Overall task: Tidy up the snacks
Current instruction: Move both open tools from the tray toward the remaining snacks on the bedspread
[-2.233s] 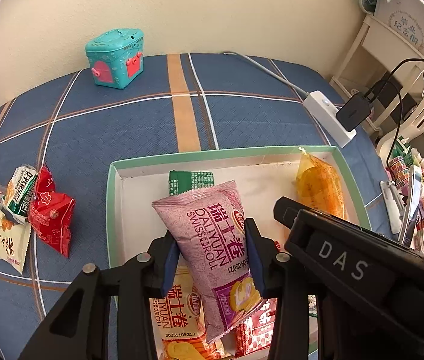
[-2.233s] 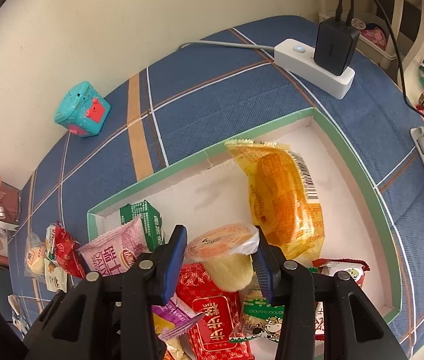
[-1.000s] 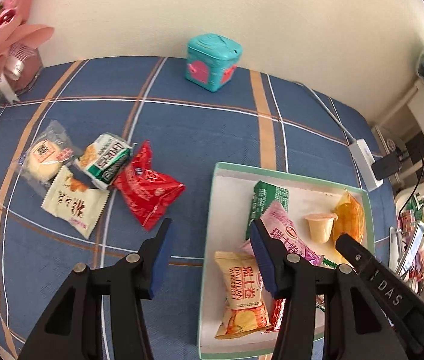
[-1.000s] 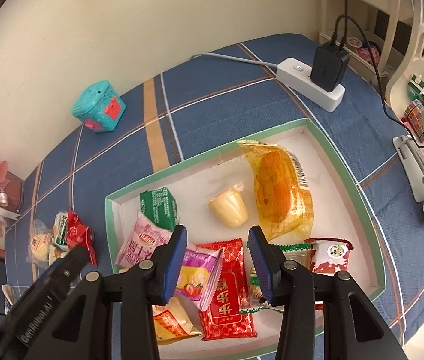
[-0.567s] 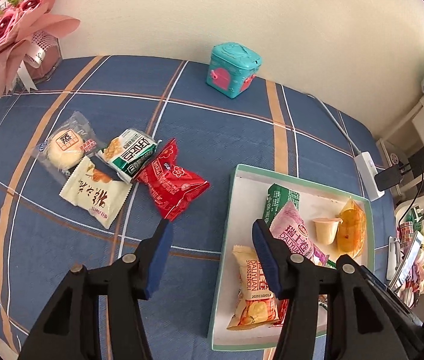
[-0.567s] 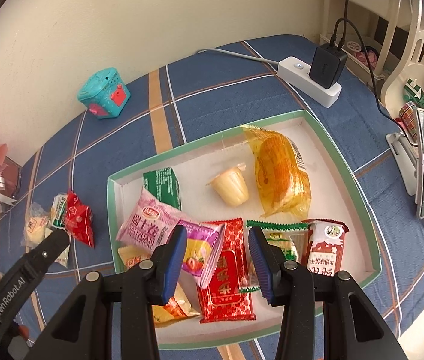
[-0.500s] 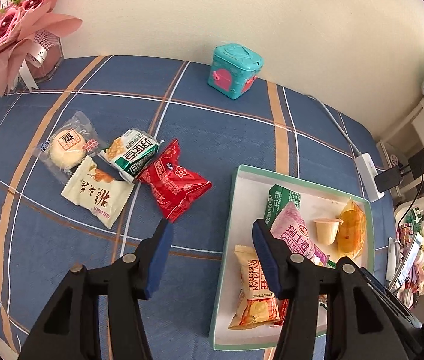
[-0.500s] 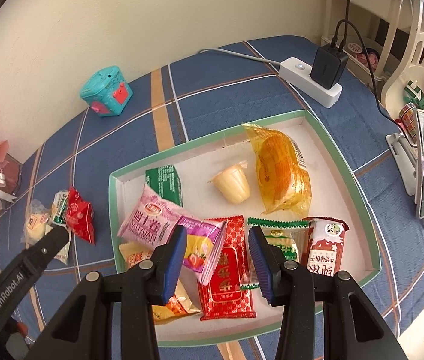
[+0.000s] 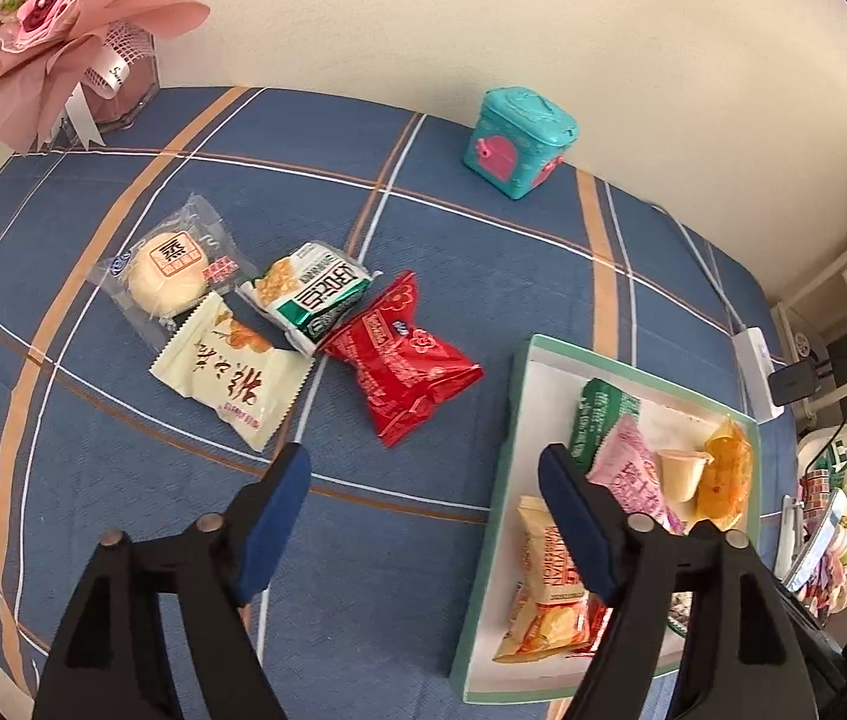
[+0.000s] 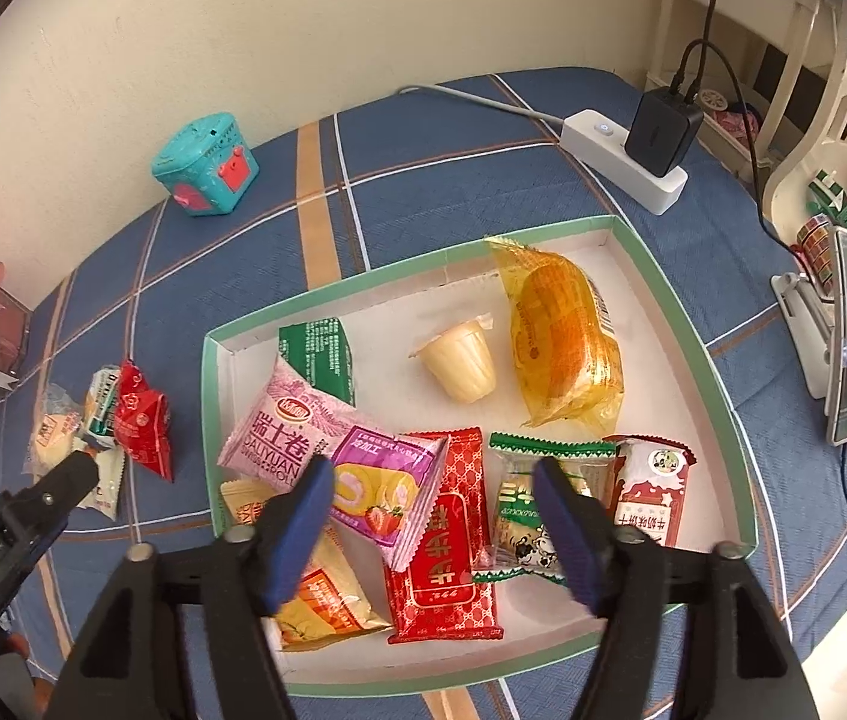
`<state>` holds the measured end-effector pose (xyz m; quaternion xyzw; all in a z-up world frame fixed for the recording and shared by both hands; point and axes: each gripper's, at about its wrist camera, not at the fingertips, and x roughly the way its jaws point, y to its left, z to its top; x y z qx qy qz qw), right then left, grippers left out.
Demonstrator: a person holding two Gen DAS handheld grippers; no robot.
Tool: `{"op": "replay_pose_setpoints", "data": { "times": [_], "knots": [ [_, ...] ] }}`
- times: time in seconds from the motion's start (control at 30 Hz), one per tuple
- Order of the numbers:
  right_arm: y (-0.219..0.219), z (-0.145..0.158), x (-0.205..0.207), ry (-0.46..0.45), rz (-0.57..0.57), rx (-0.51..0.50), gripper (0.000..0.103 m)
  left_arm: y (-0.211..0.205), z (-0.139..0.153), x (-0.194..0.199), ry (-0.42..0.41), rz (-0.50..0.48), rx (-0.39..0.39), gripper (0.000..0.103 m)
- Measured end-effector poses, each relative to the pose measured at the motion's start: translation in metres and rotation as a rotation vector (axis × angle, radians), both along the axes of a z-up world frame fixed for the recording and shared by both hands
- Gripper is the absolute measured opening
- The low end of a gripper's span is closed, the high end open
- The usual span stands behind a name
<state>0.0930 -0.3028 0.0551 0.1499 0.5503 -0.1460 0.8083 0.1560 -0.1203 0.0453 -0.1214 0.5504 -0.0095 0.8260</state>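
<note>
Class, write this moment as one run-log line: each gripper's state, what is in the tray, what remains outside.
left gripper: opening, empty | right gripper: opening, empty | tray: jelly cup, orange bun, other packets | outside: red packet, three more

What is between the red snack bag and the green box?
Nothing, just bare blue tablecloth between the red snack bag and the green box; the left wrist view shows it.

home room: plaid tablecloth (image 9: 483, 276), pink bouquet (image 9: 63, 18), toy box (image 9: 519, 144), power strip (image 10: 621, 162).
</note>
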Motion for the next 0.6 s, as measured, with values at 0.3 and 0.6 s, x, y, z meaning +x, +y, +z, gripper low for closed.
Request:
{"op": "replay_pose_setpoints", "data": {
  "times": [0.3,0.6],
  "knots": [
    [-0.001,-0.001,0.001,-0.018,-0.007,-0.014,0.103,0.011,-0.004,0.002,-0.013,0.018,0.015,0.091],
    [0.002,-0.001,0.004,-0.052,0.016,-0.031,0.103,0.025,-0.002,0.003,-0.069,0.014,0.046,0.099]
  ]
}}
